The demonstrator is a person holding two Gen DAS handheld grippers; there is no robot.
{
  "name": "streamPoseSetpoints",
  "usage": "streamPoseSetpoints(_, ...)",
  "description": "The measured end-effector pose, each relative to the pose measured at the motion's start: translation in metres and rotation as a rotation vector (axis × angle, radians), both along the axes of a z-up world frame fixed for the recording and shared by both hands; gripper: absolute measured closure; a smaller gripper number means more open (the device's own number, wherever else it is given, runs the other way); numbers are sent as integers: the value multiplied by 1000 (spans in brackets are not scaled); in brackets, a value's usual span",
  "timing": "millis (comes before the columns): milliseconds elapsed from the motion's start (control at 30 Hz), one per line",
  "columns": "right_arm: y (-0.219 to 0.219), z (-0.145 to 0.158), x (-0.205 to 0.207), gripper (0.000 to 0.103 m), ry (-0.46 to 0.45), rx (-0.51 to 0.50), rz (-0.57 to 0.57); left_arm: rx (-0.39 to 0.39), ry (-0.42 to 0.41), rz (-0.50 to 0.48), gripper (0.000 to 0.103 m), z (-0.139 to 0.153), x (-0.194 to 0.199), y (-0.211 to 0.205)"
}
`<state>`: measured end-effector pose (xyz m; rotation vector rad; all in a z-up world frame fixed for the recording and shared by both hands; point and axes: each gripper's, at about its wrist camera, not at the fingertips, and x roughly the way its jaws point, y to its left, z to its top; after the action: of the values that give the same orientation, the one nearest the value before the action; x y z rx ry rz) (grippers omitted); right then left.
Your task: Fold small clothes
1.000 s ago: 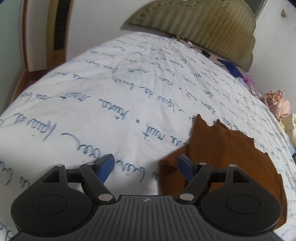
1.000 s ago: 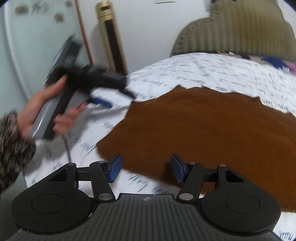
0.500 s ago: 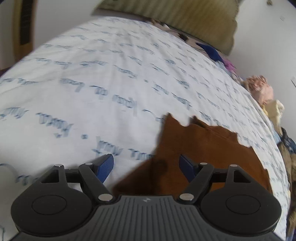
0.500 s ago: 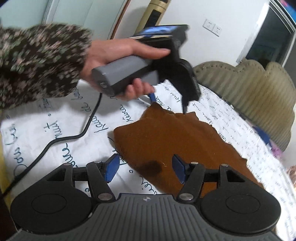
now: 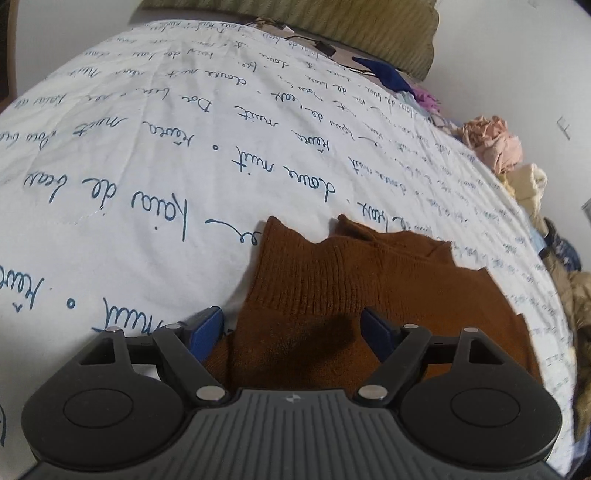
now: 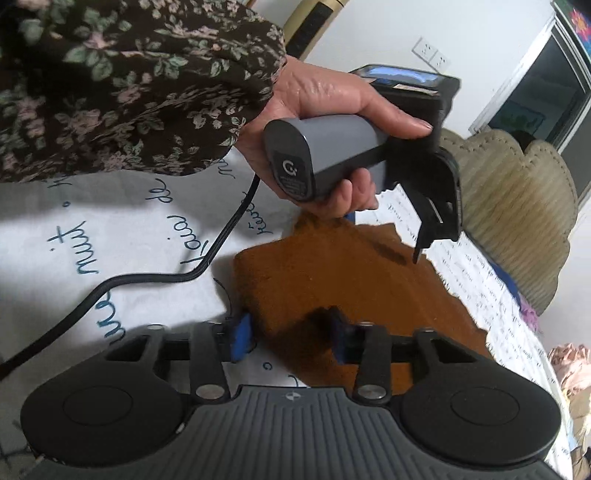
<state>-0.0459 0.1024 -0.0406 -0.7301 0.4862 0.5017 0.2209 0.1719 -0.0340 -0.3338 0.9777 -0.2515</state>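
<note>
1. A brown knitted garment [image 5: 369,295] is laid flat on a bed [image 5: 147,166] covered by a white sheet with blue handwriting, near the edge closest to both cameras.
2. The left gripper [image 5: 291,328] is held low over the garment's ribbed corner; its jaws are opening, and the blue pads [image 5: 205,328] are seen set wide to either side of the cloth without pressing on it.
3. In the right wrist view, the left gripper [image 6: 421,251] is seen gripped by a hand [image 6: 332,122] in a dark floral sleeve [image 6: 129,85], with a black cable [image 6: 155,273] trailing across the sheet.
4. The right gripper [image 6: 290,336] is placed at the garment's near corner; its jaws are closing, with the cloth's edge lying between the blue pads [image 6: 241,338]. It cannot be told whether the pads already press on the cloth.
5. A padded olive headboard [image 5: 295,29] is seen at the bed's far edge.
6. Crumpled clothes [image 5: 495,144] in pink and cream are piled along the bed's right edge.
</note>
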Motion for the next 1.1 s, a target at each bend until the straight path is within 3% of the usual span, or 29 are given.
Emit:
streamPoseSetpoints(100, 0, -3, 0, 80, -15, -11, -3, 46, -12, -6, 23, 0, 0, -8)
streamPoseSetpoints(633, -11, 6, 1, 86, 13, 75, -21, 186, -52, 12, 24, 0, -2, -31)
streamPoseSetpoints(767, -13, 7, 3, 89, 14, 74, -21, 182, -45, 24, 38, 1, 0, -30)
streamPoseSetpoints(833, -14, 8, 2, 91, 17, 83, -24, 163, -38, 36, 55, 2, 1, -25)
streamPoseSetpoints(1000, -15, 8, 4, 92, 21, 91, -27, 80, -10, 61, 69, 0, 5, -8)
streamPoseSetpoints(1100, -17, 8, 6, 92, 30, 107, -32, 31, 1, 66, 71, -1, 6, 0)
